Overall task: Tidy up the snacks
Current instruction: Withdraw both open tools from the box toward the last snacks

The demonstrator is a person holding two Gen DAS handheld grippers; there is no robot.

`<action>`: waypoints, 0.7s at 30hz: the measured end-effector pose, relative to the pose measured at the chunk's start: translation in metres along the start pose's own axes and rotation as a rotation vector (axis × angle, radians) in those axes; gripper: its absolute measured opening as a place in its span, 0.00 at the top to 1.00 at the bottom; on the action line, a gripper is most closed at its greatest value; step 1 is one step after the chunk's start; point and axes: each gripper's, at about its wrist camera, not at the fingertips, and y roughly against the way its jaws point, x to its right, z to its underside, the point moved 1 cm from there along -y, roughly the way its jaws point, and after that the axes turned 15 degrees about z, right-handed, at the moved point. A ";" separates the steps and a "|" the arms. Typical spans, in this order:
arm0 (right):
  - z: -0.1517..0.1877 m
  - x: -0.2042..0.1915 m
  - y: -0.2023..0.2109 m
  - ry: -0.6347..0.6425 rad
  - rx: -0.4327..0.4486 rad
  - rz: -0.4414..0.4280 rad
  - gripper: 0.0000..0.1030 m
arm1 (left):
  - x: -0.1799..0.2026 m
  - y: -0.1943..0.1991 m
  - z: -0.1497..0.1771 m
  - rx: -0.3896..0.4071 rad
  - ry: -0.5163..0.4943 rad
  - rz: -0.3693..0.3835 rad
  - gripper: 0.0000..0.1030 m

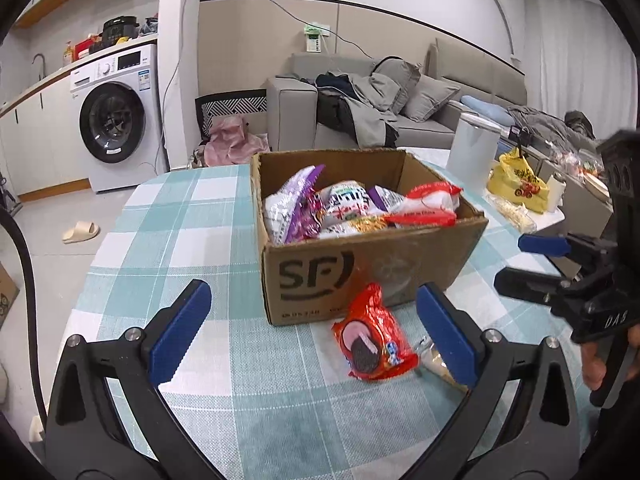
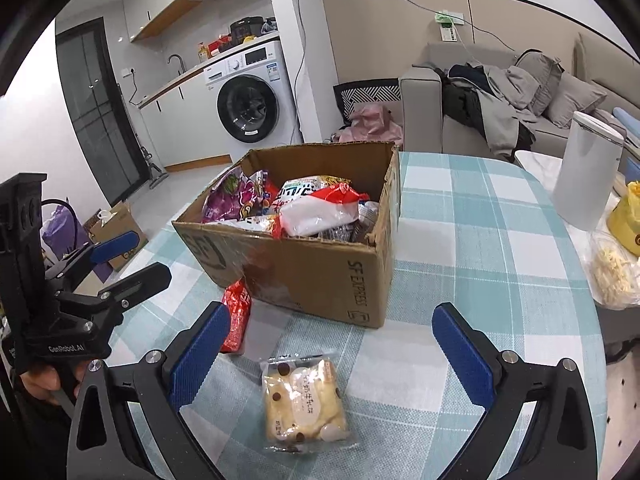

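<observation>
Checked tablecloth [image 1: 168,216]: snack box [image 1: 372,272]; both tools [image 1: 316,328] [image 2: 332,348] wide open, empty.

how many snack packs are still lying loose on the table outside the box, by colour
Red cookie pack: 1
Clear pack of pale yellow pastry: 1
Total loose on the checked tablecloth, in front of the cardboard box: 2
Both the left gripper and the right gripper are open and empty.
</observation>
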 end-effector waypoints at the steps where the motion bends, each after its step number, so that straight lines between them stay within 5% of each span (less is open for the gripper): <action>1: 0.001 0.000 0.000 -0.001 -0.002 0.000 0.00 | 0.001 -0.001 0.002 0.002 -0.006 -0.004 0.01; 21: 0.036 -0.020 -0.007 0.102 -0.016 -0.022 0.00 | -0.002 -0.003 0.029 0.056 0.012 0.025 0.01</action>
